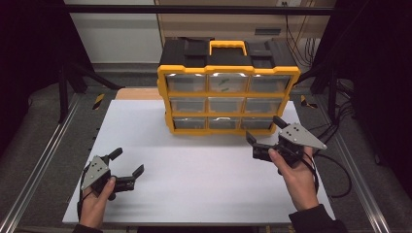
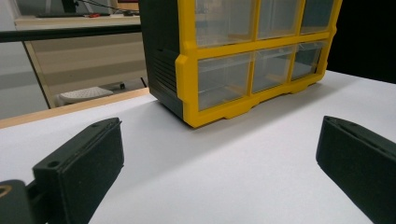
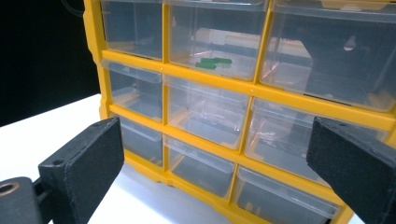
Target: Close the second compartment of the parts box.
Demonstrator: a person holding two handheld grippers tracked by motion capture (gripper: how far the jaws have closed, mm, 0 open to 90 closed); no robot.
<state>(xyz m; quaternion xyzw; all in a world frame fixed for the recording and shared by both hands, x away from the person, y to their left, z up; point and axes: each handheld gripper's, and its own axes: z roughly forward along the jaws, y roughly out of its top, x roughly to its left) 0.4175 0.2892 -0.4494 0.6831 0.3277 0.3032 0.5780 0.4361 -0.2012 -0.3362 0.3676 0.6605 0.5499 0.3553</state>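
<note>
A yellow and black drawer organiser [image 1: 227, 92] stands at the back of the white table [image 1: 194, 170], with clear drawers in three rows of three. In the right gripper view the top middle drawer [image 3: 212, 39] holds small green pieces [image 3: 212, 62]. My right gripper [image 1: 265, 131] is open, close in front of the organiser's lower right corner, its jaws wide apart facing the drawers [image 3: 205, 116]. My left gripper [image 1: 128, 162] is open low over the table's near left part, well short of the organiser [image 2: 247, 60]. Nothing lies between either pair of jaws.
The organiser has a yellow carry handle [image 1: 228, 46] on its black top. Metal rails [image 1: 43, 160] run along both sides of the table, and cables [image 1: 340, 160] trail on the right. Behind the table stands a wooden bench [image 2: 74, 51].
</note>
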